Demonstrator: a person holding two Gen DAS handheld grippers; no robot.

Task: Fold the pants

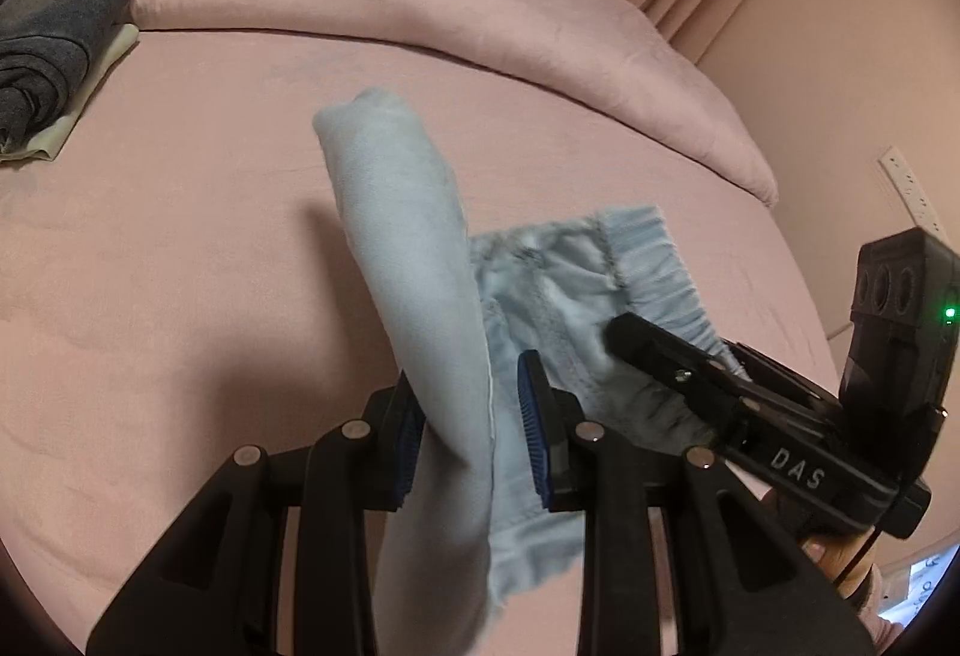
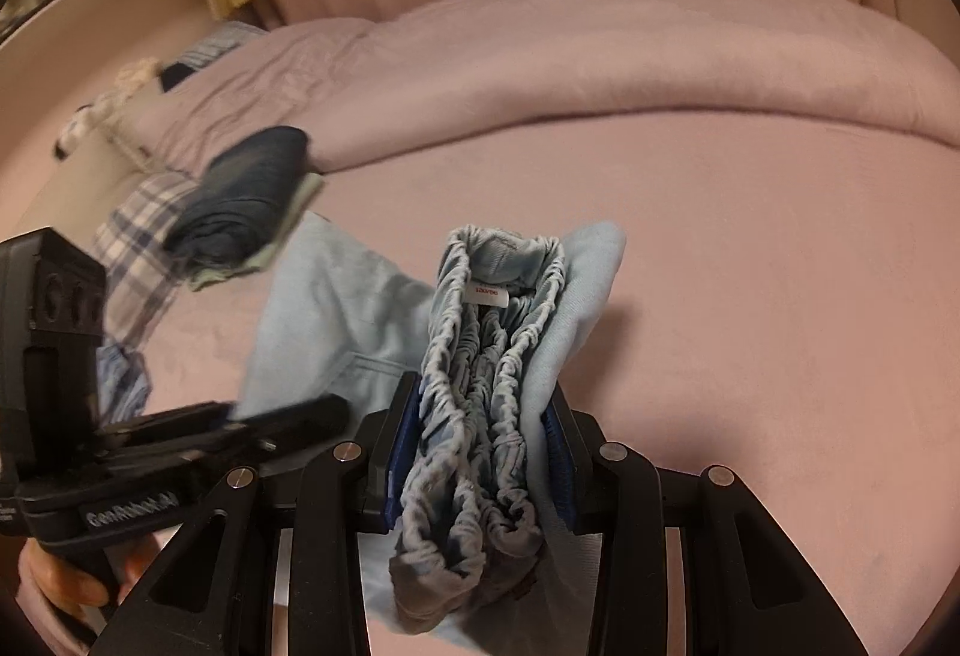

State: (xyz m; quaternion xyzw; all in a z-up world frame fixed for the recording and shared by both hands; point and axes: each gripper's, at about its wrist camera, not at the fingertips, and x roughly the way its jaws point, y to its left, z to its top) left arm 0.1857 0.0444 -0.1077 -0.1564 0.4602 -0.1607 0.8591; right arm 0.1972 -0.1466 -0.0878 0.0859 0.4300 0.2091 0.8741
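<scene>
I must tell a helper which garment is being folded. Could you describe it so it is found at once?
On the pink bed sheet, look at the pale blue soft pants gripped by the left gripper and the right gripper. Only they have a gathered elastic waistband.

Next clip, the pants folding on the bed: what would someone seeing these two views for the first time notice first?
The pale blue pants held up over the pink bed stand out at once. The right gripper clamps the bunched elastic waistband in the middle of its view, and the left gripper holds a folded stretch of the fabric. A folded dark grey garment lies on the bed at far left, before the rumpled pink duvet.
</scene>
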